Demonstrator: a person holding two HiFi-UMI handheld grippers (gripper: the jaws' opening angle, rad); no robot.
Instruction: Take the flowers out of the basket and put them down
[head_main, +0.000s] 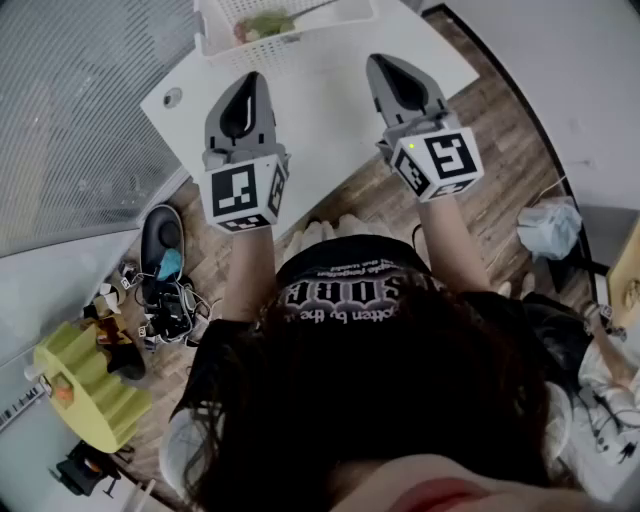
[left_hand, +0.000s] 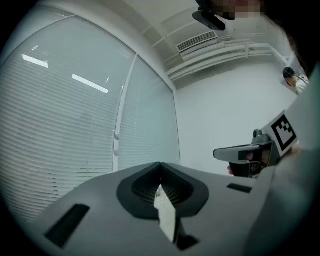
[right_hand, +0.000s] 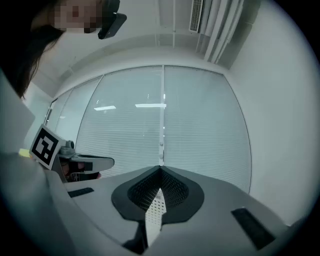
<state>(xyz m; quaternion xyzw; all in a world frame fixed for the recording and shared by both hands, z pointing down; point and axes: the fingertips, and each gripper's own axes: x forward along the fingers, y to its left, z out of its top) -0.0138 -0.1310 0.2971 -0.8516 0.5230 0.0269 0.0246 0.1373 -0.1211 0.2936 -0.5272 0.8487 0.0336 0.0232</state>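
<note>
Flowers (head_main: 262, 25) in basket (head_main: 300, 40) on table (head_main: 330, 125), left gripper (head_main: 252, 82) beside right gripper (head_main: 382, 64) — before basket

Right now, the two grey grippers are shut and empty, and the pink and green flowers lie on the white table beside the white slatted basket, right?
Not quite. The pink and green flowers lie inside the white slatted basket, not beside it on the white table, as the head view shows. The left gripper and the right gripper are indeed shut and empty.

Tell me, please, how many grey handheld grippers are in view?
2: the left grey handheld gripper over the near edge of the white table, the right grey handheld gripper beside it.
</note>
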